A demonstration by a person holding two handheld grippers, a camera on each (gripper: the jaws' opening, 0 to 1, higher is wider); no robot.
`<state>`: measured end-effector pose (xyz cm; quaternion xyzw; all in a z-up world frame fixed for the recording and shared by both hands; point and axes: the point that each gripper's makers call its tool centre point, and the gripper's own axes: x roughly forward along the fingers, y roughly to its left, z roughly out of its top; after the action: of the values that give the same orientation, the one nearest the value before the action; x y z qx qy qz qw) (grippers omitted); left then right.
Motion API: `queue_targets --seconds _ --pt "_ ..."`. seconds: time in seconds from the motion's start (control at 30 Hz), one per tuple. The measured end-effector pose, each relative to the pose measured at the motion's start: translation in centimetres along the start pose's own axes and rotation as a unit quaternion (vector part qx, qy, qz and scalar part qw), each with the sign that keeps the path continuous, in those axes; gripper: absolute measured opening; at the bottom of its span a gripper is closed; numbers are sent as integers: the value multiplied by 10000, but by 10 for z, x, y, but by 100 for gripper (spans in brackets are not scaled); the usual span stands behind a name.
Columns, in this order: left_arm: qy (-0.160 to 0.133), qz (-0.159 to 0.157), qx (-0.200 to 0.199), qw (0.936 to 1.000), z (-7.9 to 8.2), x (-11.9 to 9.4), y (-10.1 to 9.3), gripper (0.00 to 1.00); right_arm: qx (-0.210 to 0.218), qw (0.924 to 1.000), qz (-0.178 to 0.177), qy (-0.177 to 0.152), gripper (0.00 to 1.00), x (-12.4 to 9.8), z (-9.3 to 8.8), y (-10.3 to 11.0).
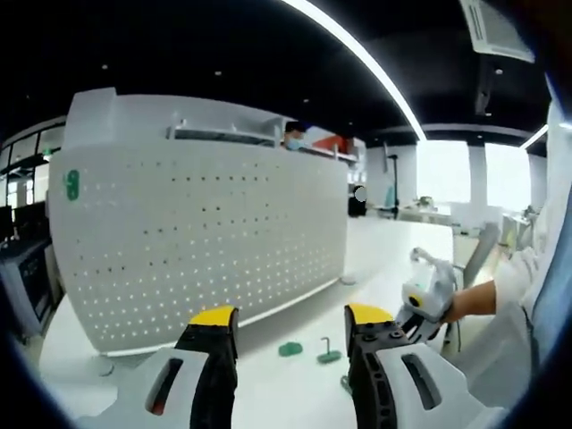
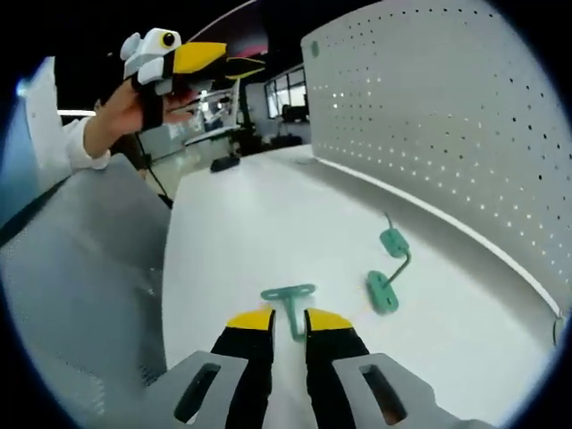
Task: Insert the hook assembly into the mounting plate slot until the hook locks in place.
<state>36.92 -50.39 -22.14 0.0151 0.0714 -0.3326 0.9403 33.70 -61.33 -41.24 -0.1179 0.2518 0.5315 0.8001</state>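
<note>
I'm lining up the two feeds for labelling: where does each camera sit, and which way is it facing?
Left gripper view: rides the left gripper, jaws apart, raised, facing the pegboard across the table; the right gripper and a hand enter from the right.
Right gripper view: rides the right gripper, low over the table, jaws astride a green hook; a second hook lies beyond, the left gripper at upper left.
Shared: pegboard, table, green hooks.
</note>
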Motion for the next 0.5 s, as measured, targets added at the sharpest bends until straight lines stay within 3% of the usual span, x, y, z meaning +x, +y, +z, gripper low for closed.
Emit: queue_targets --seconds 0.5 --pt "-13 -26 4 10000 1 -1 -2 48 -116 9997 -13 194 4 8 -10 -2"
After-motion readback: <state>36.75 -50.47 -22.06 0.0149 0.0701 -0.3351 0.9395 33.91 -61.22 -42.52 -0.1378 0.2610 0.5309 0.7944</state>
